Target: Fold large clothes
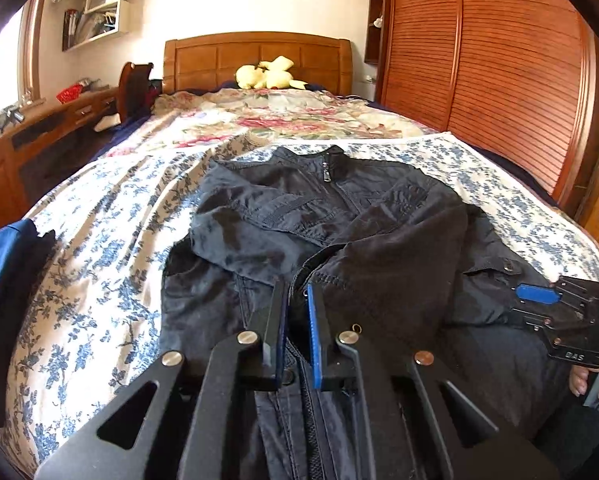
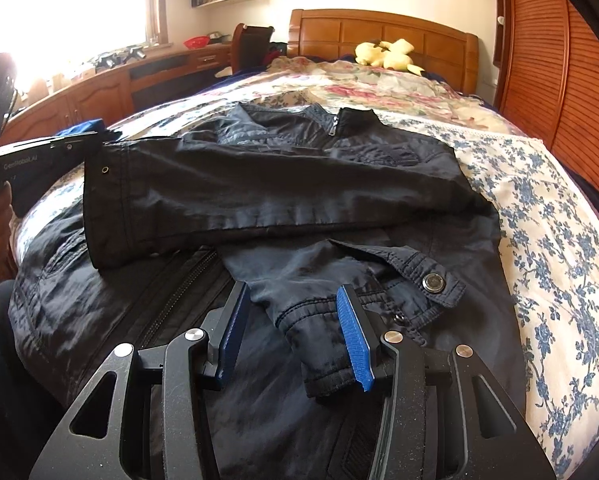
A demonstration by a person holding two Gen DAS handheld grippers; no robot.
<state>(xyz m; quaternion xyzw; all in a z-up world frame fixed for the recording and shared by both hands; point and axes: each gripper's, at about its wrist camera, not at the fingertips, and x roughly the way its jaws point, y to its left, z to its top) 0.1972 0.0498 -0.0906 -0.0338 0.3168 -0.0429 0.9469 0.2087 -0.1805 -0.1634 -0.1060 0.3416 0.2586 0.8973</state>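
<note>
A dark navy zip jacket (image 1: 331, 216) lies front up on the bed, collar toward the headboard, both sleeves folded across its chest. My left gripper (image 1: 295, 292) hovers over the zipper near the hem, jaws slightly apart and holding nothing. In the right wrist view the jacket (image 2: 267, 184) has one sleeve lying crosswise and a second cuff (image 2: 323, 360) lying between the fingers of my right gripper (image 2: 291, 304), which is open just above the cloth. The right gripper also shows at the right edge of the left wrist view (image 1: 539, 294). The left gripper body shows at the left of the right wrist view (image 2: 39, 156).
The bed has a blue-flowered sheet (image 1: 99, 240) and a rose-patterned quilt (image 1: 299, 116) farther back. A yellow plush toy (image 1: 269, 74) lies by the wooden headboard (image 1: 255, 52). A blue garment (image 1: 7, 264) lies at the bed's left edge. A wooden desk (image 2: 99, 88) stands left, a slatted wardrobe (image 1: 499, 60) right.
</note>
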